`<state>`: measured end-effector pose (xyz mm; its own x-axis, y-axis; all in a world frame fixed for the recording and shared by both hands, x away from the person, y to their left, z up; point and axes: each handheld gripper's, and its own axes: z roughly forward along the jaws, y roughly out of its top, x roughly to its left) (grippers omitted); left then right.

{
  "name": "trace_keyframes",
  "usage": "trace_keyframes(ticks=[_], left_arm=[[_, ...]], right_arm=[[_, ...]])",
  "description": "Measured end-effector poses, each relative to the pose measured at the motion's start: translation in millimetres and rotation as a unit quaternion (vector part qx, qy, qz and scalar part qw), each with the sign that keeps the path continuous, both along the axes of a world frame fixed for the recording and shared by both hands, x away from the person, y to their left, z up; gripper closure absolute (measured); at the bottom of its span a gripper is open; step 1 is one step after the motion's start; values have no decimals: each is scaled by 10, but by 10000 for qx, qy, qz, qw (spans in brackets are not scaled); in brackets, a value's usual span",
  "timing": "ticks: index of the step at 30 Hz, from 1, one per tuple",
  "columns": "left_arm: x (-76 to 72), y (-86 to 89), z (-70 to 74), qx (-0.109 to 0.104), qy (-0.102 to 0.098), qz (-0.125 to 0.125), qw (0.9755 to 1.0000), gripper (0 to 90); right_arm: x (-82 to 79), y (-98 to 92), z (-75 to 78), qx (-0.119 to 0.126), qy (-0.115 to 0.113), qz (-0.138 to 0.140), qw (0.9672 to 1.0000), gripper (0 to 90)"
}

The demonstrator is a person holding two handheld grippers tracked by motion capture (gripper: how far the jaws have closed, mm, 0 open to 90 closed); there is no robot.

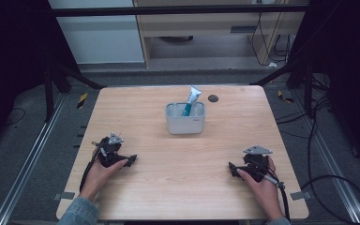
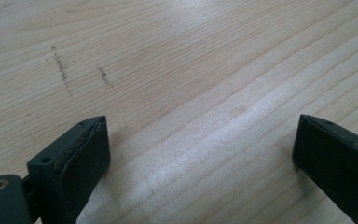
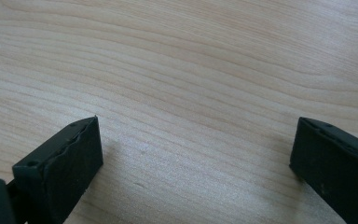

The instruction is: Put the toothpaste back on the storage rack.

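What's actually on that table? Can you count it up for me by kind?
Hand-held tools: 2, the left tool and the right tool, both open and resting on the table
Grey containers: 1
Tubes, standing in the container: 1
Total: 4

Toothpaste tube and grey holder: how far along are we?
Done, by the look of it: the toothpaste tube stands tilted inside the grey holder at the middle of the table. In hand: nothing. The left gripper and right gripper rest near the front edge, jaws open over bare wood. Left: nothing else lies on the table to load.
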<state>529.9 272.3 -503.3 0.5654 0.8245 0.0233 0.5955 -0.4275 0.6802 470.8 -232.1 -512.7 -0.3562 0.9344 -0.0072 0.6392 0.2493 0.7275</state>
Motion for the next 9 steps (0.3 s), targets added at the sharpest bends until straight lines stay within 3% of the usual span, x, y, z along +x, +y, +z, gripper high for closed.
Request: trace_keyframes(ticks=[3, 9], left_arm=[[28, 45, -44, -177, -189, -9, 9997, 10], [45, 59, -45, -119, -195, 72, 9997, 0]], right_arm=[[-1, 0, 0, 3, 1, 2, 10000, 25], [-8, 5, 3, 22, 16, -4, 10000, 25]])
